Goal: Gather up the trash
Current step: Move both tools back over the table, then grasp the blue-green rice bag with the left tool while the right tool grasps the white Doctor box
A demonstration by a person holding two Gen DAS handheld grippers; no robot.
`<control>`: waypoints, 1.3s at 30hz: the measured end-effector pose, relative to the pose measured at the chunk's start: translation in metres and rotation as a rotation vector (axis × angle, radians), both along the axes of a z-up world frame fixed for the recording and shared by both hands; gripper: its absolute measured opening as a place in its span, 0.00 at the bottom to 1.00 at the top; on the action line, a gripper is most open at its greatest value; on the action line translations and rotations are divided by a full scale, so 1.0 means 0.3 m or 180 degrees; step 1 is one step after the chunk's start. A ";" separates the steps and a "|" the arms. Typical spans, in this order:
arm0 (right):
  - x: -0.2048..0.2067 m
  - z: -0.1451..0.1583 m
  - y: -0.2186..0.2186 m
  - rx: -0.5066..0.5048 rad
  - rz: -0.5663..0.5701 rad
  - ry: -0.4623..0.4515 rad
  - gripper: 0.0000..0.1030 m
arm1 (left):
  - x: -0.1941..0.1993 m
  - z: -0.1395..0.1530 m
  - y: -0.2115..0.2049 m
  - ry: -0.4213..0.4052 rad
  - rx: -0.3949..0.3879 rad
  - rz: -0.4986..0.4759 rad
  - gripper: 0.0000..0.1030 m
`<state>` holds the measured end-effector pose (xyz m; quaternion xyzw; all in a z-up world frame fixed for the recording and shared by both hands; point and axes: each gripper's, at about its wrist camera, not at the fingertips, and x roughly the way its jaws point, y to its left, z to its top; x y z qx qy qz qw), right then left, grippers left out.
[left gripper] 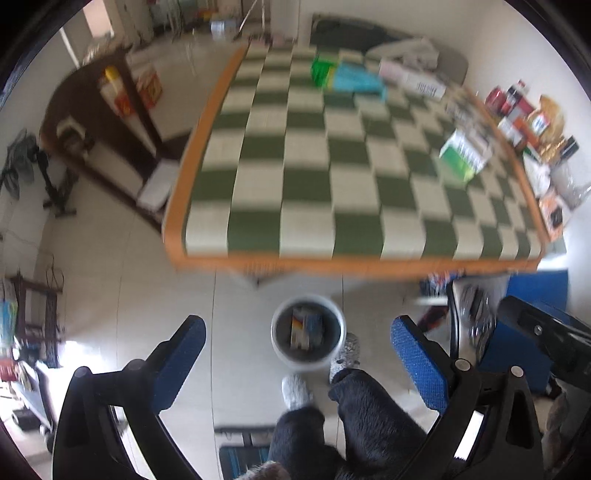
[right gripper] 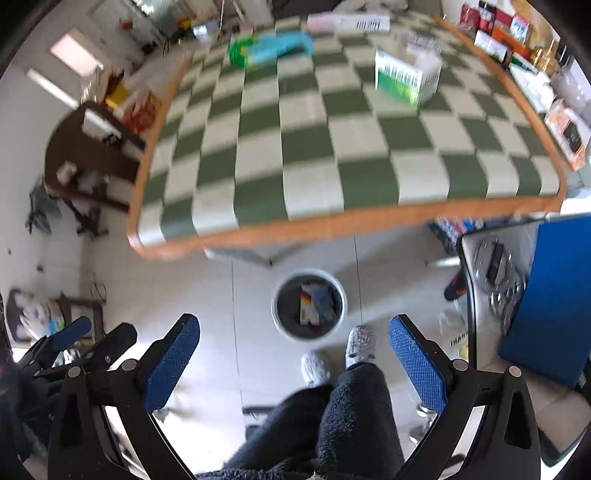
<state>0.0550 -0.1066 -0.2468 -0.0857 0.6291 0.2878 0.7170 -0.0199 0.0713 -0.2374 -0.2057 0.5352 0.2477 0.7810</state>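
Observation:
A white round trash bin (left gripper: 308,334) stands on the floor in front of the table, also in the right wrist view (right gripper: 309,305). Colourful boxes lie inside it (right gripper: 317,303). On the green-and-white checkered table (left gripper: 332,173) lie a green-and-white box (left gripper: 463,157) (right gripper: 404,79), a green and blue packet (left gripper: 345,75) (right gripper: 269,48) and a white box with a barcode (left gripper: 413,79) (right gripper: 351,23). My left gripper (left gripper: 299,362) is open and empty, high above the bin. My right gripper (right gripper: 293,354) is open and empty, also above the bin.
The person's dark trouser legs and grey slippers (right gripper: 360,343) are beside the bin. A blue panel (right gripper: 550,295) and a chair stand at right. Several packets and bottles (left gripper: 528,118) line the wall right of the table. A dark wooden shelf (left gripper: 96,122) stands at left.

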 end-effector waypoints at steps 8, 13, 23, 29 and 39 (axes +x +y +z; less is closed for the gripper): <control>0.396 0.198 0.027 0.0189 -0.0316 -0.0242 1.00 | 0.415 0.112 0.134 -0.0142 0.0167 0.0008 1.00; 0.773 0.195 0.042 0.0207 -0.0541 -0.0222 1.00 | 0.724 0.111 0.221 -0.0024 0.0116 0.0147 1.00; 1.579 0.014 0.473 -0.0607 0.0434 -0.0361 1.00 | 1.249 -0.045 0.455 0.0302 -0.0044 0.0782 1.00; 1.799 -0.186 0.840 -0.1191 0.1361 -0.0607 1.00 | 1.394 -0.188 0.588 0.0504 -0.0251 0.1139 1.00; 1.951 -0.539 1.138 -0.1741 0.2082 -0.0632 0.92 | 1.382 -0.348 0.657 0.0735 -0.0495 0.1626 1.00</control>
